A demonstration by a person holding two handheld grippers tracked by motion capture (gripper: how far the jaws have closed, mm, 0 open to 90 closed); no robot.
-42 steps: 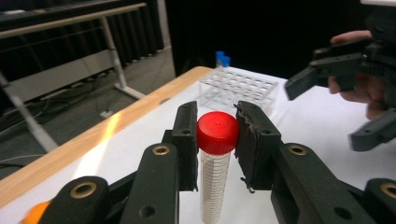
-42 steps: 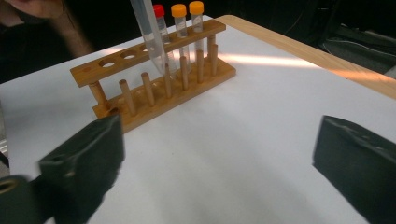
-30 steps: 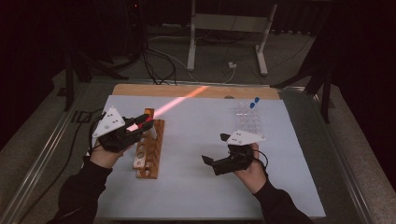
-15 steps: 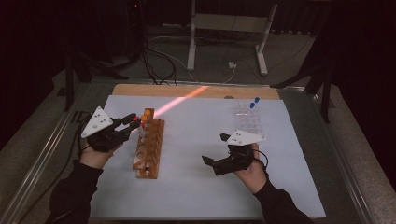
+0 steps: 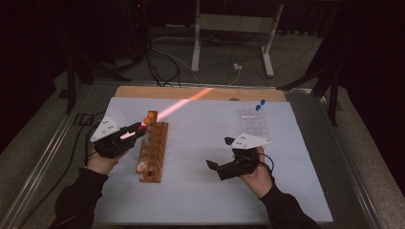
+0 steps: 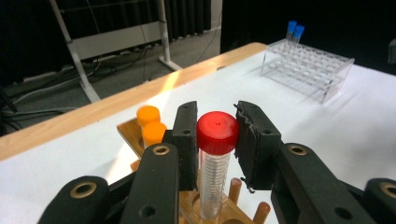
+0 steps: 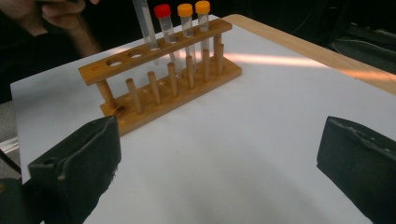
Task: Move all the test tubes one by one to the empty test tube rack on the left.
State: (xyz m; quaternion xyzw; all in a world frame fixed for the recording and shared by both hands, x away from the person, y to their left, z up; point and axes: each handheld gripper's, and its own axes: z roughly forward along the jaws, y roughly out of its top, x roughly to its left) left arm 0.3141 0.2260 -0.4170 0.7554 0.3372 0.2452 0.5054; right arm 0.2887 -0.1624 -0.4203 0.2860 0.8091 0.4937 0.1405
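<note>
A wooden tube rack [image 5: 153, 153] lies on the white sheet at the left. Two orange-capped tubes [image 6: 148, 115] stand at its far end. Next to them is a red-capped tube [image 6: 217, 133], its foot in a rack hole. My left gripper [image 6: 217, 127] is shut on its cap, one pad on each side. In the high view the left gripper [image 5: 138, 128] reaches the rack from the left. My right gripper [image 5: 212, 166] hovers open over the sheet right of the rack, with nothing between its jaws [image 7: 219, 154]. In the right gripper view a clear tube [image 7: 147, 32] stands beside the red-capped one, its top cut off.
A clear plastic rack [image 5: 253, 124] with two blue-capped tubes [image 5: 260, 105] stands at the back right. A wooden strip [image 5: 200, 93] borders the sheet's far edge. A streak of orange light [image 5: 184, 104] crosses the sheet. A metal frame stands on the floor beyond.
My left gripper has sunk with the red-capped tube towards the rack, shifting a little to the left and back. The right gripper has kept still.
</note>
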